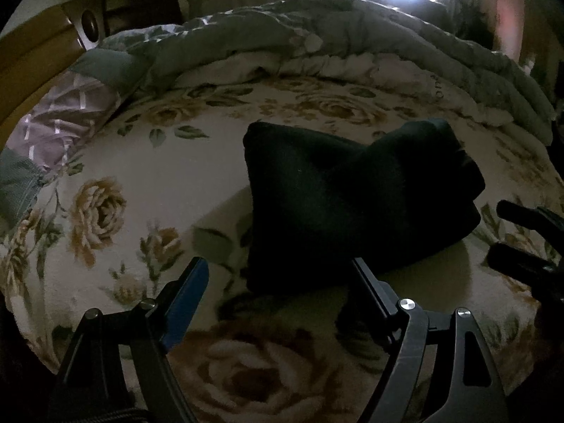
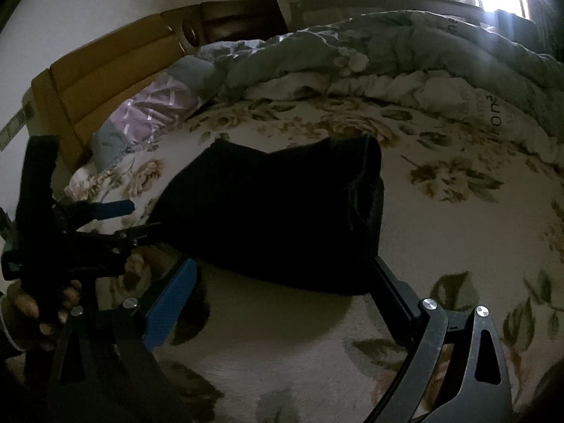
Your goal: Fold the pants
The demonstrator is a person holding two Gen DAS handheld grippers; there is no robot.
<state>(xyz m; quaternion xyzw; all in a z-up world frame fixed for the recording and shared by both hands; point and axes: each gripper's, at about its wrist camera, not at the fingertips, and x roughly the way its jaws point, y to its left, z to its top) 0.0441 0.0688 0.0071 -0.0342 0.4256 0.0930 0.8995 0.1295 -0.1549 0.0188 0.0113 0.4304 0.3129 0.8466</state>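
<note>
Here folded pants (image 1: 352, 204) lie before both spread claws.

Pants' (image 1: 338, 204) folds lost in darkness

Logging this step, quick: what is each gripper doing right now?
Left gripper: jaws open, holding nothing, pants just ahead.
Right gripper: jaws open, holding nothing.
</note>
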